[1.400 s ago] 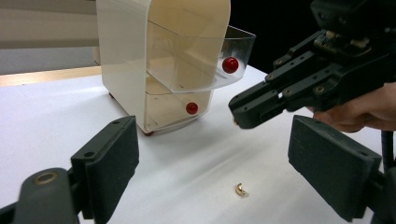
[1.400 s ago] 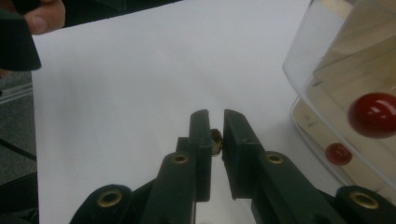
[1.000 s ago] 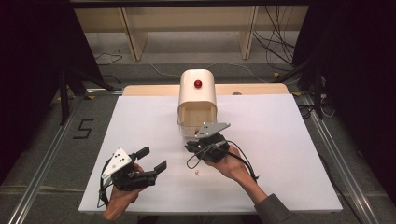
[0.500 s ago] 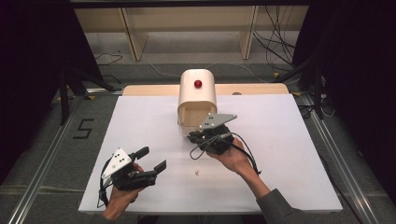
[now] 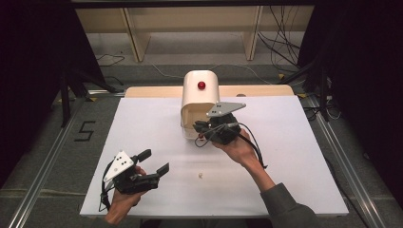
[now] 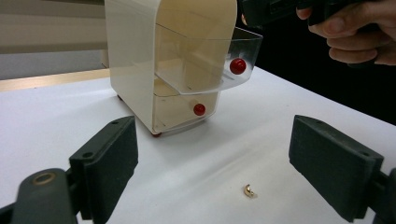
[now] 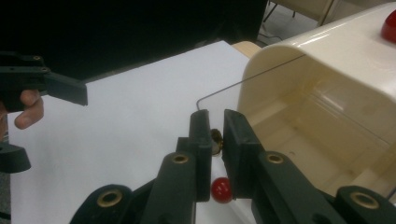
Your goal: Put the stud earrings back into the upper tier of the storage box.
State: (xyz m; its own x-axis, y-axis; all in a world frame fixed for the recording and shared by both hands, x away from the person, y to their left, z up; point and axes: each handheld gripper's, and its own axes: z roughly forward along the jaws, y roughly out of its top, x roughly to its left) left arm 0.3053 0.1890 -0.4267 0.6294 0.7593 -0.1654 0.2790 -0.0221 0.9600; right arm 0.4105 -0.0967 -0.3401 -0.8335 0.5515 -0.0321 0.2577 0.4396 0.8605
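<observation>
- Small gold piece [image 7: 215, 141] is pinched between the nearly closed jaws of the right gripper [image 7: 214, 136], just in front of the open upper drawer [image 6: 212, 63] of the cream drawer box [image 5: 199, 102] at the far middle of the bench [image 5: 294, 180].
- A second gold piece [image 6: 249, 190] lies loose on the bench, near the left gripper [image 5: 154, 164], which is held wide open and empty.
- Judged from this, one piece is lifted but not yet dropped in; the other is left.
- What the pinched piece is cannot be made out.
</observation>
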